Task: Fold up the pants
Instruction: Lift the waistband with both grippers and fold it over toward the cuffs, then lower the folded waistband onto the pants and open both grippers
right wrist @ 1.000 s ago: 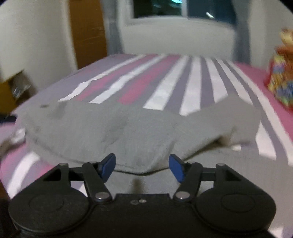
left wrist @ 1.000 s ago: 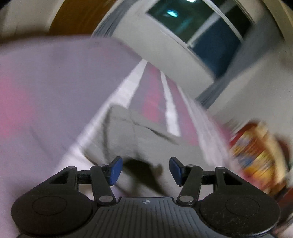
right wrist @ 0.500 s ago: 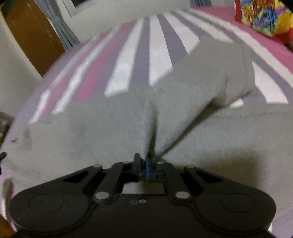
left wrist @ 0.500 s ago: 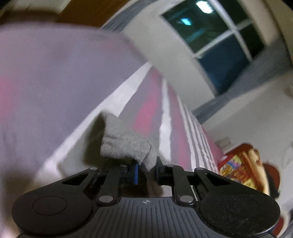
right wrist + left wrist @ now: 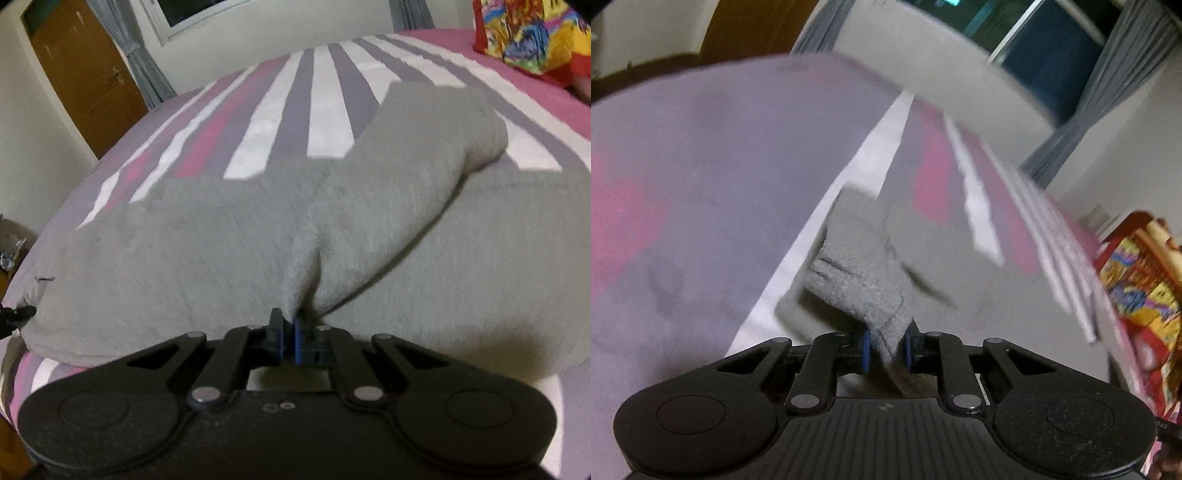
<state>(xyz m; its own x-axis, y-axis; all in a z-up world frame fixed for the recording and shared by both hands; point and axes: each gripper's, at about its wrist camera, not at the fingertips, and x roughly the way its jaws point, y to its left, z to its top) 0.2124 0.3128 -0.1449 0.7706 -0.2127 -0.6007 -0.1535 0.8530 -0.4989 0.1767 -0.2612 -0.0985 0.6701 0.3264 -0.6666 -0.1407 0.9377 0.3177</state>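
Your left gripper (image 5: 886, 349) has its fingers closed on a bunched corner of the grey pants (image 5: 221, 258), and your right gripper (image 5: 288, 338) has its fingers pinched shut on a thin fold at the near edge. The pants lie spread on the striped bed (image 5: 325, 110), reaching away from both grippers, with their long axis running across the right view and a leg already doubled over at the far right. I judge the next fold carries this near edge away from you.
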